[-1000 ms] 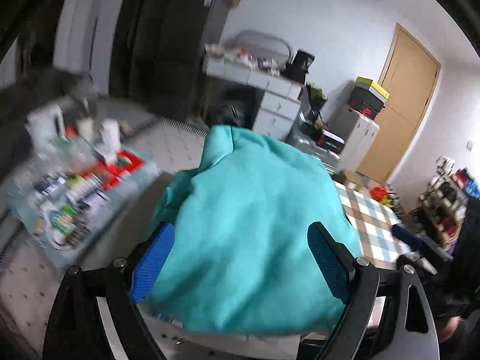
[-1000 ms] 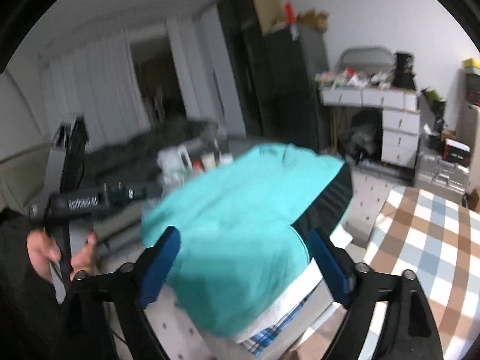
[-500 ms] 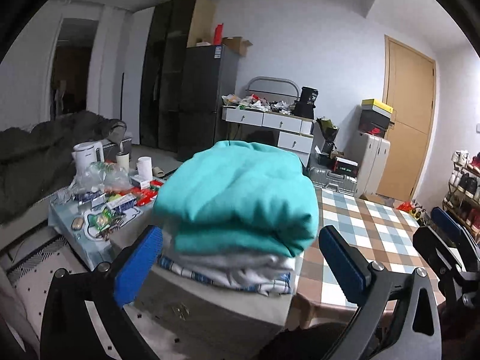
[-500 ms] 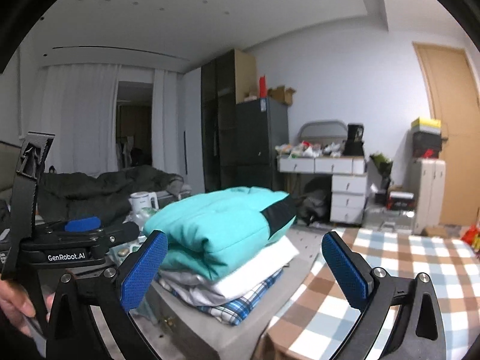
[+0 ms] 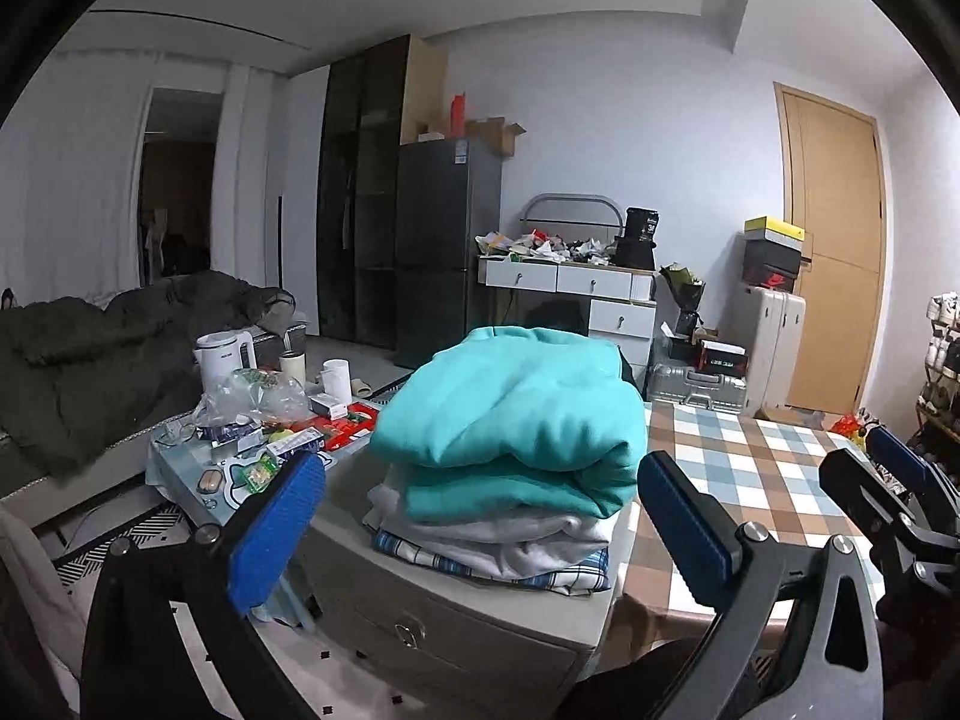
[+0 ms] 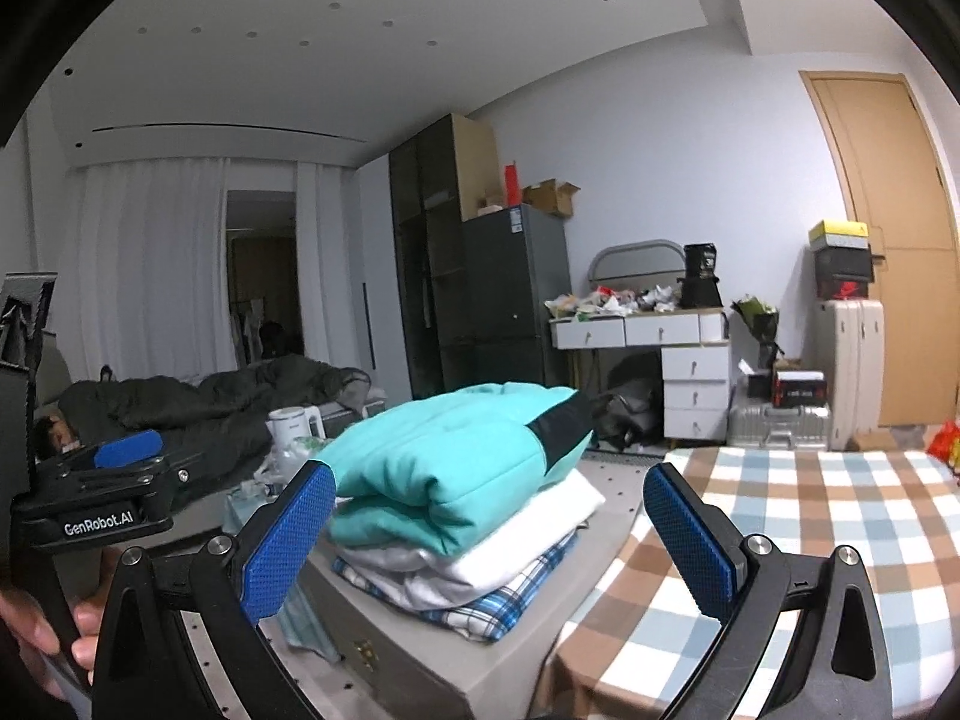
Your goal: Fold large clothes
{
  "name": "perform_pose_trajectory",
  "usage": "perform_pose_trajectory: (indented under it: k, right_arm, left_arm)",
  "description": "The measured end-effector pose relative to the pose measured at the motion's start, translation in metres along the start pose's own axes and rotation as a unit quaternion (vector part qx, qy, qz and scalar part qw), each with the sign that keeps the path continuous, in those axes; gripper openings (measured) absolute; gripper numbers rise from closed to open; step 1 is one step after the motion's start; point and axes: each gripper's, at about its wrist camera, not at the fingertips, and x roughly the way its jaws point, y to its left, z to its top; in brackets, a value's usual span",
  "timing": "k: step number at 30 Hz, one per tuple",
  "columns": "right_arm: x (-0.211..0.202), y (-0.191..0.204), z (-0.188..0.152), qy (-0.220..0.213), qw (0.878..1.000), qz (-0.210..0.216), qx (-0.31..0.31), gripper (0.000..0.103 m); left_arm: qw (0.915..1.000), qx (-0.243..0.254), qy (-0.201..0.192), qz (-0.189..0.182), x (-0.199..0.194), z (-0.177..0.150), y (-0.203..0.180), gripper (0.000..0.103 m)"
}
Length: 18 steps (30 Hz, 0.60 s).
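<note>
both grippers backing off teal hoodie point(image 5: 510, 414), jaws just opening, empty | right view alone showing hand point(image 6: 36, 648) gripping left gripper point(image 6: 90, 498) | left view showing right gripper point(image 5: 888, 480)

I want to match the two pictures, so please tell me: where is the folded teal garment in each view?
Left wrist view: the teal garment lies in the centre, on top of the pile, just above the gap between the blue pads.
Right wrist view: the teal garment is centre-left on the same pile, its black band facing right.
Shared landmark: the checked tablecloth, to the right of the pile in both.
</note>
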Motion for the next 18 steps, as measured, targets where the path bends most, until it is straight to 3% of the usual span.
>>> perform_pose_trajectory:
  k: [18]
  right_arm:
    - [-0.013,-0.001,-0.004,-0.007,1.000,-0.021,0.002,0.103]
  left_arm:
    - [0.9996,0.014,0.021,-0.012,-0.004,-0.023,-0.019,0.102]
